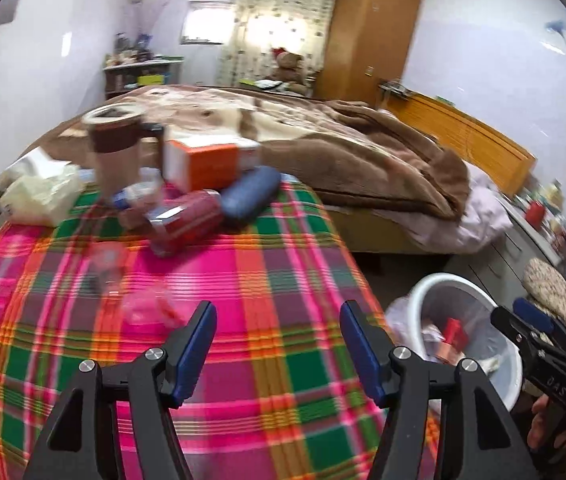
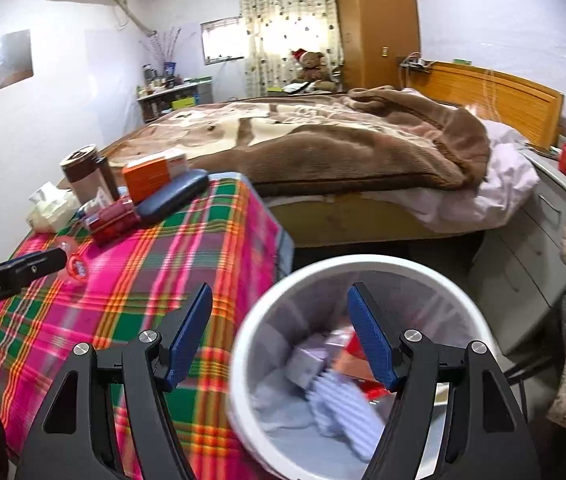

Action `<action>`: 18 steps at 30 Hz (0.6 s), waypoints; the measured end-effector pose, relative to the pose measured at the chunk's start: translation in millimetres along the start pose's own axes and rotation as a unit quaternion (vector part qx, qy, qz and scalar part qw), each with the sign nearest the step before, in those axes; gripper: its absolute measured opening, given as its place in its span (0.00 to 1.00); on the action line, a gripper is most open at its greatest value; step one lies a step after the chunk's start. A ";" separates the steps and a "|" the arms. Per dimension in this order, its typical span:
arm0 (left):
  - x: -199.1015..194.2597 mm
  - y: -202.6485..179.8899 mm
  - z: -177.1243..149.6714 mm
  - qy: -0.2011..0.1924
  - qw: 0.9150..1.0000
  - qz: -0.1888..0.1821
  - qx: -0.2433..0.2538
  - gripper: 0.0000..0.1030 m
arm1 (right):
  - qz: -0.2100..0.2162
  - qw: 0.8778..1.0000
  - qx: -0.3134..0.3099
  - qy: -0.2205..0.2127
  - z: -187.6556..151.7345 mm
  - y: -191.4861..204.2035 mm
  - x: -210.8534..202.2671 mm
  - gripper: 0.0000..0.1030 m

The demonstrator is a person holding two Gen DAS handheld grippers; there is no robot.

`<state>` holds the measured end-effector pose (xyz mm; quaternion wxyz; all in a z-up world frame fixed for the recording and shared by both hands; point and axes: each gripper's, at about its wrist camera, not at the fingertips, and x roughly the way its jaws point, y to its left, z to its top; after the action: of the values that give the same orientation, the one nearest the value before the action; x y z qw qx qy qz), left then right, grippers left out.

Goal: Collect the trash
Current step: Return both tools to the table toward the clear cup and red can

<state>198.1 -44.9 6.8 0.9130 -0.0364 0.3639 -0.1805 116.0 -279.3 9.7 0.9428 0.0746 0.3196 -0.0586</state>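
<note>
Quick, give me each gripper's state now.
Left gripper: open, empty, over the plaid cloth.
Right gripper: open, empty, over the white bin.

A woven plaid cloth (image 1: 267, 264) covers the table. The bin (image 2: 363, 268) looks like smooth white plastic. A fuzzy brown blanket (image 2: 323, 148) lies before a glossy wooden headboard (image 2: 495, 92).

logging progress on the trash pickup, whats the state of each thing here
left tongs: open, empty, over the plaid cloth
right tongs: open, empty, above the bin
bin: upright, no lid, trash inside
mug: upright on the table
red can: lying on its side
dark case: shut, lying flat
orange box: closed
clear wrapper: loose on the cloth, not yet collected
</note>
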 end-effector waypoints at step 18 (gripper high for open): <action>30.5 139.5 17.0 0.018 0.994 0.083 -0.061 0.62 | 0.092 0.994 -0.024 0.044 44.0 104.3 75.9 0.69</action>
<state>272.4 73.1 -28.2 0.9141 -0.0584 0.3927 -0.0819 218.5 -189.4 8.5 0.9307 0.0837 0.3539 0.0397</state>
